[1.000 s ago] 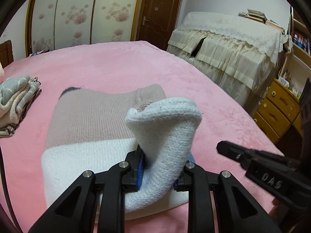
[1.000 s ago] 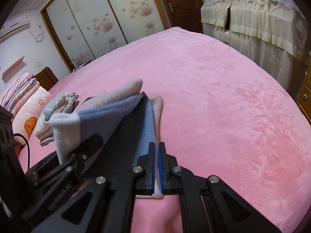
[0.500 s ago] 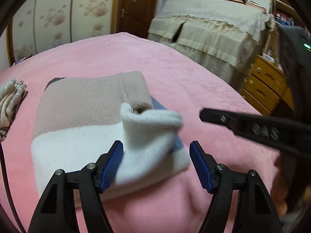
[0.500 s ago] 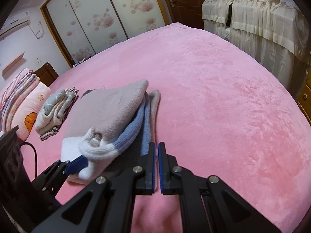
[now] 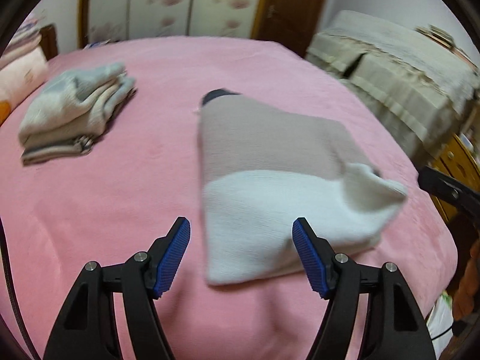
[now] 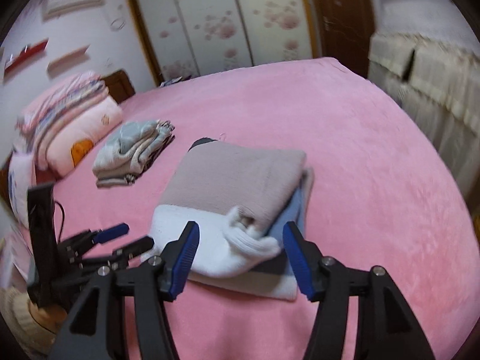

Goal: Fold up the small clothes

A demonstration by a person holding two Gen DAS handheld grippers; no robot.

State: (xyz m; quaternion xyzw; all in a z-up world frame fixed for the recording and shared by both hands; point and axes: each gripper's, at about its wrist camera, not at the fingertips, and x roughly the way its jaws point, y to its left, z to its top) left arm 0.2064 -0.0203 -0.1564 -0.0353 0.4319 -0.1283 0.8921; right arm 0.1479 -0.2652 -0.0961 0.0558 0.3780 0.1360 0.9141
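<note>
Sweater [image 6: 237, 177] folded, both grippers [image 5: 241, 252] [image 6: 240, 252] just opened, empty; loose cuff [image 6: 255, 240] could be snagged, undoing fold.

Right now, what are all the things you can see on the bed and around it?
Folded sweater: one, beige and white with blue underneath, middle of the bed.
Small clothes pile: one, grey and striped, left of the sweater, apart from it.
Bed cover: one, pink, under everything.
Bedding stack: one, pink, far left.
Wardrobe doors: white, flowered, behind the bed.
Draped furniture: one, cream, right of the bed.
Left gripper: fingers open, empty.
Right gripper: fingers just opened, sweater edge between them, untouched.
</note>
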